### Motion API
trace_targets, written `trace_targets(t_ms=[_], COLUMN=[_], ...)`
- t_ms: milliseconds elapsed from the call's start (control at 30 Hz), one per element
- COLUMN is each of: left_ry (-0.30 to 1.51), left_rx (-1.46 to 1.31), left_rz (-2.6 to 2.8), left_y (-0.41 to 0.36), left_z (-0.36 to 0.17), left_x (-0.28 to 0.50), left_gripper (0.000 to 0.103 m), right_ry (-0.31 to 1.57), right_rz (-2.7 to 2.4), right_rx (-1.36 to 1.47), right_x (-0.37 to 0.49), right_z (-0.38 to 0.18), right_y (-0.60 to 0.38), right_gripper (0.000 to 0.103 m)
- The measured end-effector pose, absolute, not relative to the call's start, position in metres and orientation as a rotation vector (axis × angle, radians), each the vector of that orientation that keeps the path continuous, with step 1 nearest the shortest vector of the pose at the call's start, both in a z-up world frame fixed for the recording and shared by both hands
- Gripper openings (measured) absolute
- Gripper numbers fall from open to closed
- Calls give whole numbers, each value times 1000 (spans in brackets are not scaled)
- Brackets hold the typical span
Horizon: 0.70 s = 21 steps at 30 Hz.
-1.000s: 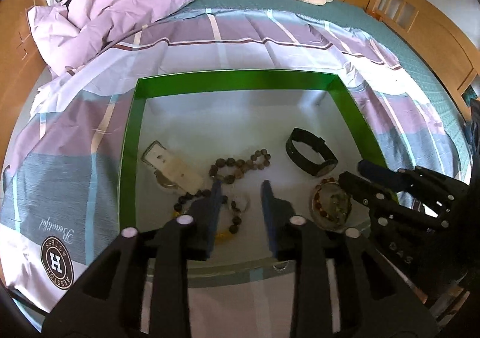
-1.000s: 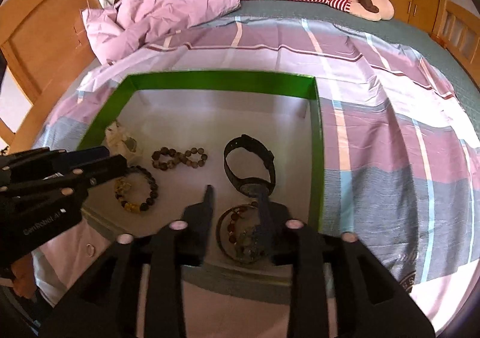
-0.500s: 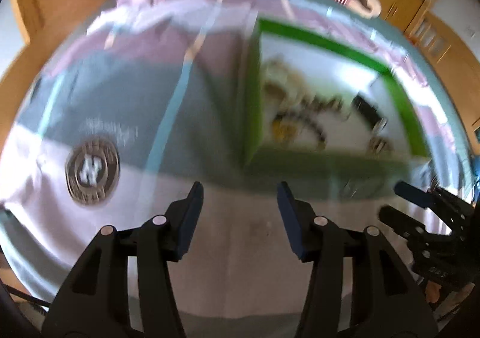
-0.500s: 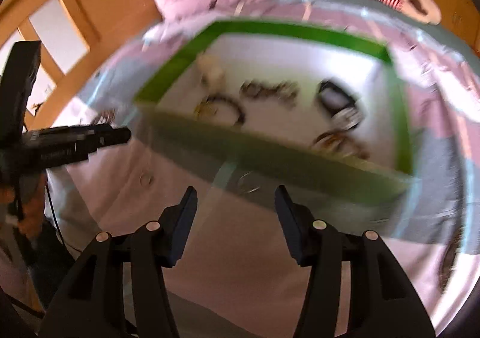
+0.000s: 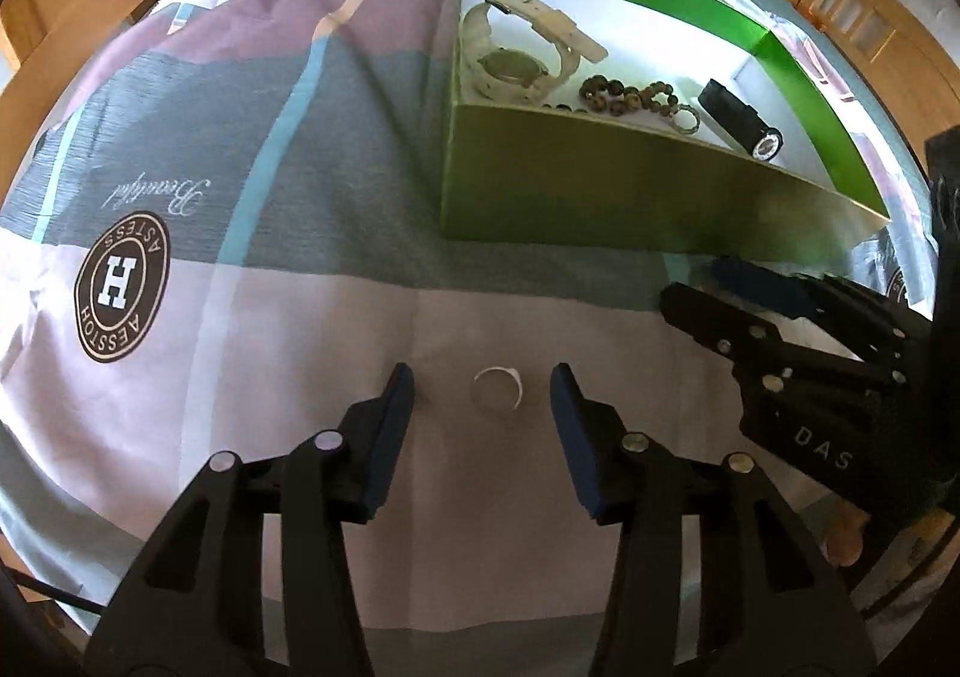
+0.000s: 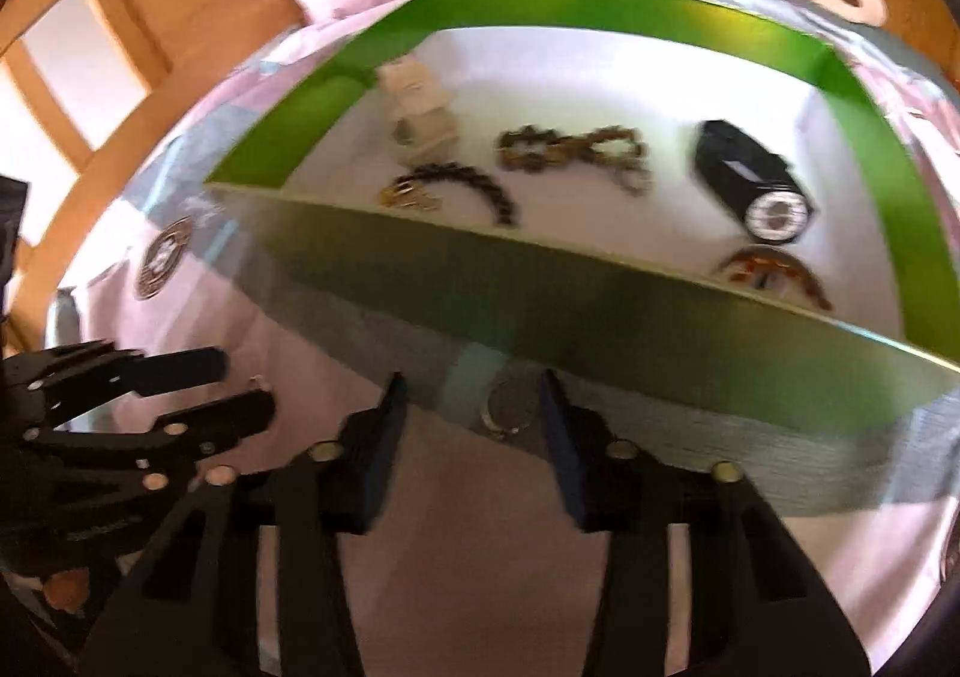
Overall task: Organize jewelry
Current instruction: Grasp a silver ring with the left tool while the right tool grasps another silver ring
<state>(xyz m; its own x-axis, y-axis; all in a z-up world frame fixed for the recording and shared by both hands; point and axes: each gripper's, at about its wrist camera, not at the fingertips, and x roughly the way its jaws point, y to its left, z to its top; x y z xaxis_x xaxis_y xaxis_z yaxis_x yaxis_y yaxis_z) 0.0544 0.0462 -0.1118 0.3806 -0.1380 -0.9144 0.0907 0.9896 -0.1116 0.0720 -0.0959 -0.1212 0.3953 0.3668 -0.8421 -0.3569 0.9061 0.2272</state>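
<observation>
Left gripper (image 5: 482,398) wide open, empty, straddling ring (image 5: 497,389) on bedsheet (image 5: 300,317). Right gripper (image 6: 474,407) open, empty, over second ring (image 6: 509,407). Rings likely light, rigid, slippery; pinch across band.

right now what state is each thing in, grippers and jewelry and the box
left gripper: open, fingers either side of a ring, not touching it
silver ring: lying on the bedsheet, outside the box
right gripper: open, second ring between its fingers
second ring: on the sheet by the box wall
green box: open, no lid
white watch: inside box, strap unbuckled
black watch: inside box, strap looped
</observation>
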Motion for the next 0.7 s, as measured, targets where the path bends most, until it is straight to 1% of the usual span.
trace_targets(t_ms=[67,100,267,300,633,700], left_ry=[1169,1168,1157,1156,1157,1156], left_rx=[-47,-52,-69,-67,-11,11], left_rz=[-148,-144,-136,-136,-136,-125], left_y=[48,50,59,59,42,40], left_z=[-111,-110,-105,-106,-115,-117], left_x=[52,50,42,41,50,50], left_gripper=[47,47,47,47,48,47], right_ry=[1100,1115,1096,1093,1082,1076], right_rz=[534,569,526,507,455,454], right_rx=[-4,-1,-19,-19,-93,-111], right_x=[65,60,49,49,58,58], right_z=[-118,-116,-106,-107,-120,-120], right_y=[-94,-94,-105,-105,-91,-87], right_gripper=[28,27,28,29,30,30])
